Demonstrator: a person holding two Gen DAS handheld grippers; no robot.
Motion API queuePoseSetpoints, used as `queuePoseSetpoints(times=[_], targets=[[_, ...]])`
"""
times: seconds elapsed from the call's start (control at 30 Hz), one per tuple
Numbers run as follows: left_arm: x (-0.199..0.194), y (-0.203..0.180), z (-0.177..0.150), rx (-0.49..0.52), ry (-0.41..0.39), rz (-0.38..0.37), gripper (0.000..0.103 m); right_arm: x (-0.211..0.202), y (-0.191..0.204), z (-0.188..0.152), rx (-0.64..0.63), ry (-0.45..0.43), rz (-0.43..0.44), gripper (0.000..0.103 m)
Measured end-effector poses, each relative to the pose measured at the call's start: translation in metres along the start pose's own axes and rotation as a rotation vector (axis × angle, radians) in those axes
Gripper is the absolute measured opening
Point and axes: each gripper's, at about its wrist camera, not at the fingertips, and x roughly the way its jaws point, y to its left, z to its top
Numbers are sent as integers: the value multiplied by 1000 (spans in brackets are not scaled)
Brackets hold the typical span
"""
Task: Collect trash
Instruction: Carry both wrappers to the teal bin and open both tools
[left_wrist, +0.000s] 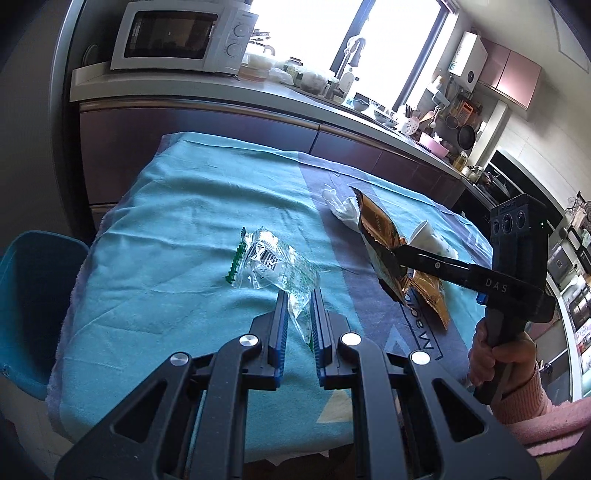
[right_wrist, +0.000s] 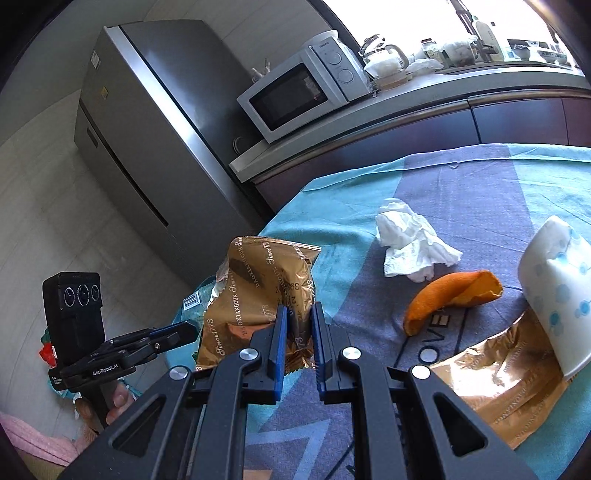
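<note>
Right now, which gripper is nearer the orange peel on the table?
Right. The right gripper, holding the gold wrapper, is beside the orange peel; the left gripper is off the table's far side.

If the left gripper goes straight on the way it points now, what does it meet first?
Probably only the blue cloth on the table: the left gripper already holds the clear wrapper, and nothing else shows ahead, though depth is unclear.

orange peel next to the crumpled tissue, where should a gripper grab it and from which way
Probably pinch the curled orange peel across its narrow width near the middle, coming from above with a free gripper. It lies flat on the blue cloth as a long folded crescent, so its upper ridge gives two opposing sides. The white crumpled tissue sits just behind it and the white paper cup to its right, so stay clear of both.
</note>
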Motion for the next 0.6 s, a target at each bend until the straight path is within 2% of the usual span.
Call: queuePoseSetpoints(times=[0.6], targets=[[-44, 44, -5, -77, -69, 88, 13, 53, 39, 7, -53, 76, 80, 12]])
